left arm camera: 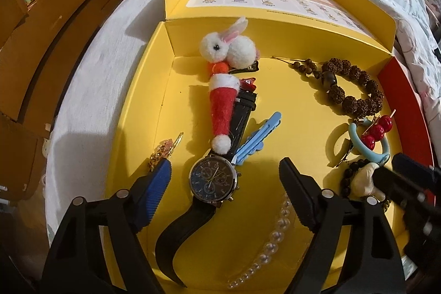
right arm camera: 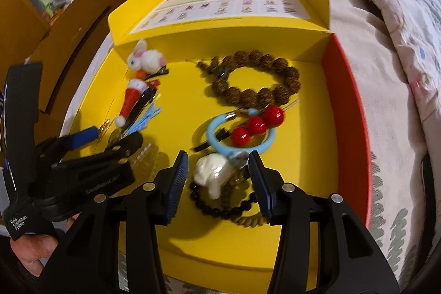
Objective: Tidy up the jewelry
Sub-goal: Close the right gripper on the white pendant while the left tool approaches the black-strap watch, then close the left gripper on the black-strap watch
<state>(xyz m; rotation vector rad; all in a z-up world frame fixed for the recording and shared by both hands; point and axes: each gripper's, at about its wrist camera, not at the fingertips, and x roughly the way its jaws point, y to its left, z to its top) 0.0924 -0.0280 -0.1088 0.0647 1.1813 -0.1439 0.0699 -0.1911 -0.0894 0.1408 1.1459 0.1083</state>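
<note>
The yellow box (left arm camera: 143, 90) lies open on the bed (left arm camera: 91, 79), keeping all jewelry within reach. The left gripper (left arm camera: 224, 171) has its fingers apart around the watch (left arm camera: 214, 179), not pressing it. The right gripper (right arm camera: 219, 172) straddles the white charm (right arm camera: 212, 172) on the black bead bracelet (right arm camera: 220, 210); contact there cannot be told

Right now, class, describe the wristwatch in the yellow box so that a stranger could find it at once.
Start at the open yellow box on the bed. Near its front lies the wristwatch, between the left gripper's open fingers. Alone among beads, clips and plush hair clips, it has a round dark-blue dial and a black strap.
</note>
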